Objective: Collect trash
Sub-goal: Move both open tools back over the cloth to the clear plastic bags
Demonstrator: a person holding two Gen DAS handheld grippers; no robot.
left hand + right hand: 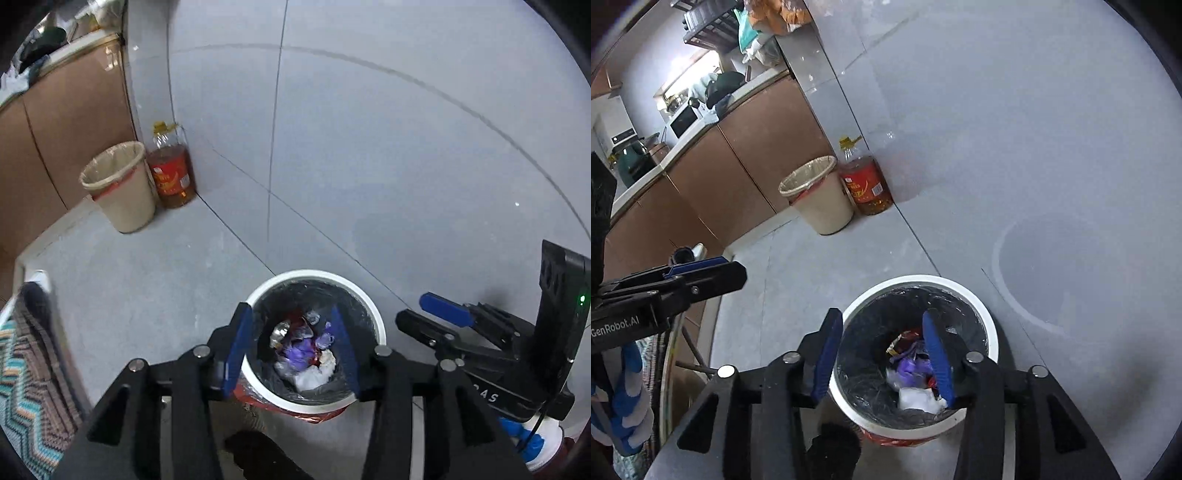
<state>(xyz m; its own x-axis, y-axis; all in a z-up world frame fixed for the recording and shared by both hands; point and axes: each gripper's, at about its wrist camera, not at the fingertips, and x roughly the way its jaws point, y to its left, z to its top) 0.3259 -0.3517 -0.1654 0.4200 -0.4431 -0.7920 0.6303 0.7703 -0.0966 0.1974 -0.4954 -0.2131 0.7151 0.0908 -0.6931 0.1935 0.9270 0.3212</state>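
A white round bin (364, 301) with a black liner stands on the grey floor; it also shows in the right wrist view (982, 314). Inside lies mixed trash (306, 350): purple, white and red wrappers, which also show in the right wrist view (912, 369). My left gripper (291, 325) hovers open and empty above the bin's mouth. My right gripper (882, 332) is open and empty above the same bin. The right gripper shows from the side in the left wrist view (428, 310). The left gripper shows in the right wrist view (713, 269).
A beige bin (118, 184) with a clear liner stands by brown cabinets (66, 122), beside a large oil bottle (171, 170). Both also show in the right wrist view: bin (820, 195), bottle (866, 184). A patterned mat (26, 376) lies at the left.
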